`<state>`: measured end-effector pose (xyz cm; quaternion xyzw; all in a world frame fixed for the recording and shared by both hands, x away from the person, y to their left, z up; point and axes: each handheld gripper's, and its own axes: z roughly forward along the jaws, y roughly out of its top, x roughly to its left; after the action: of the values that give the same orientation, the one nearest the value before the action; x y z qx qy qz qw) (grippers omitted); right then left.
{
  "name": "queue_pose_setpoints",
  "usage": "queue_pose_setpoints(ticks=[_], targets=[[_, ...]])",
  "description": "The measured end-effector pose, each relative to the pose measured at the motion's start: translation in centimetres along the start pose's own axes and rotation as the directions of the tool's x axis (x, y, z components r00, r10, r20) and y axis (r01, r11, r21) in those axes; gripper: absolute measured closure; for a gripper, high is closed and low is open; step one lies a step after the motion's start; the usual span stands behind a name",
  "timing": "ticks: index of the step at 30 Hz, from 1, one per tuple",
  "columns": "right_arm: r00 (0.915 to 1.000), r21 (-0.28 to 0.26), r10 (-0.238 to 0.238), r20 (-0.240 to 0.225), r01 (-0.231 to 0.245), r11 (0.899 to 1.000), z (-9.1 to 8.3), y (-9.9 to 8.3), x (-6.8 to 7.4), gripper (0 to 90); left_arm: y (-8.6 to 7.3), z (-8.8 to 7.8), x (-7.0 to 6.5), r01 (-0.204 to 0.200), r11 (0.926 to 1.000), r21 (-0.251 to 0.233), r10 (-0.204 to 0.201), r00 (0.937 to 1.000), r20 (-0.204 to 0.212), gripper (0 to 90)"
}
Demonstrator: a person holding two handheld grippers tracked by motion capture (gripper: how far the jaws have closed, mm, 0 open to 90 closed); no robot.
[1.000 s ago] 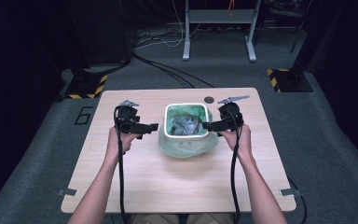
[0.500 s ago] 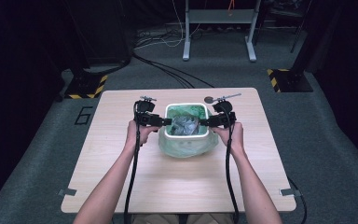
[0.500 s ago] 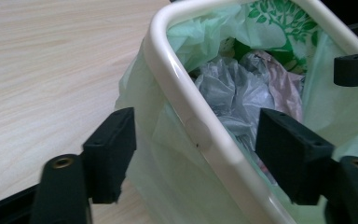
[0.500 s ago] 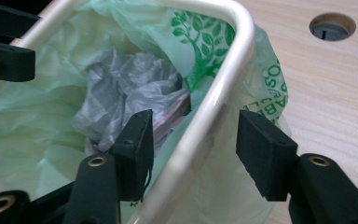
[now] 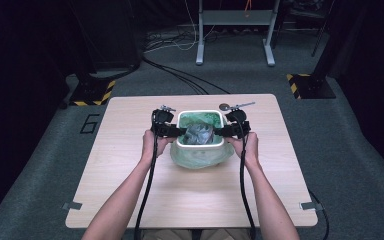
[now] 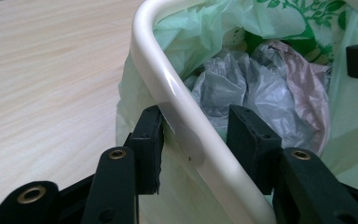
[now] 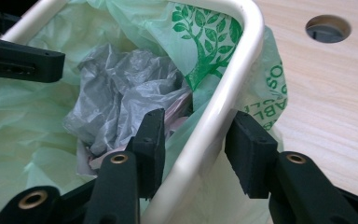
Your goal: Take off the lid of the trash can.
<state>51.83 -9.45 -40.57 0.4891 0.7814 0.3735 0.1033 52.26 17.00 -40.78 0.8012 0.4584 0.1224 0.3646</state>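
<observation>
A small white bin (image 5: 200, 113) lined with a pale green bag (image 5: 197, 156) stands mid-table, with crumpled grey plastic (image 5: 198, 134) inside. My left gripper (image 5: 176, 131) is at the bin's left rim and my right gripper (image 5: 221, 132) at its right rim. In the left gripper view the gripper (image 6: 196, 126) is open, one jaw outside and one inside the white rim (image 6: 168, 88), with the grey plastic (image 6: 242, 88) beyond. The right gripper view has that gripper (image 7: 199, 128) open, straddling the rim (image 7: 242, 56) the same way, beside the printed green liner (image 7: 200, 32).
A round cable hole (image 5: 225, 106) lies in the tabletop (image 5: 130, 200) just behind the bin's right corner. The green bag hangs loosely over the bin's front. Bare wood stretches out in front of the bin and to both sides. Cables trail from both grippers along the forearms.
Both grippers have moved inward from the bin's sides; their jaws now straddle its left and right rims.
</observation>
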Motion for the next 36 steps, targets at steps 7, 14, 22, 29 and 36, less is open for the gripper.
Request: queue_pose_setpoints(ticks=[7, 14, 22, 29, 36], targets=[[0.9998, -0.01, 0.0, 0.02, 0.0, 1.0, -0.03, -0.04, 0.27, 58.4, 0.08, -0.02, -0.42, -0.02, 0.9998, 0.002, 0.02, 0.9991, -0.037, 58.8], [0.9995, -0.039, 0.029, 0.015, -0.029, 0.999, -0.17, -0.31, 0.35, 58.5, -0.03, -0.12, -0.67, -0.025, 0.9996, -0.016, 0.024, 0.9976, -0.065, 60.0], [0.9996, -0.05, 0.023, 0.014, -0.023, 0.999, -0.13, -0.33, 0.38, 58.6, -0.12, -0.14, -0.64, -0.019, 0.9994, -0.028, 0.017, 0.9974, -0.07, 60.6], [0.9996, -0.055, 0.03, 0.0, -0.029, 0.998, 0.04, -0.39, 0.18, 58.6, -0.17, -0.05, -0.67, -0.017, 0.9992, -0.035, 0.014, 0.9967, -0.08, 60.8], [0.9997, -0.059, 0.024, -0.005, -0.024, 0.998, 0.18, -0.44, 0.0, 58.9, -0.14, -0.11, -0.92, -0.039, 0.9977, -0.055, 0.033, 0.994, -0.104, 61.0]])
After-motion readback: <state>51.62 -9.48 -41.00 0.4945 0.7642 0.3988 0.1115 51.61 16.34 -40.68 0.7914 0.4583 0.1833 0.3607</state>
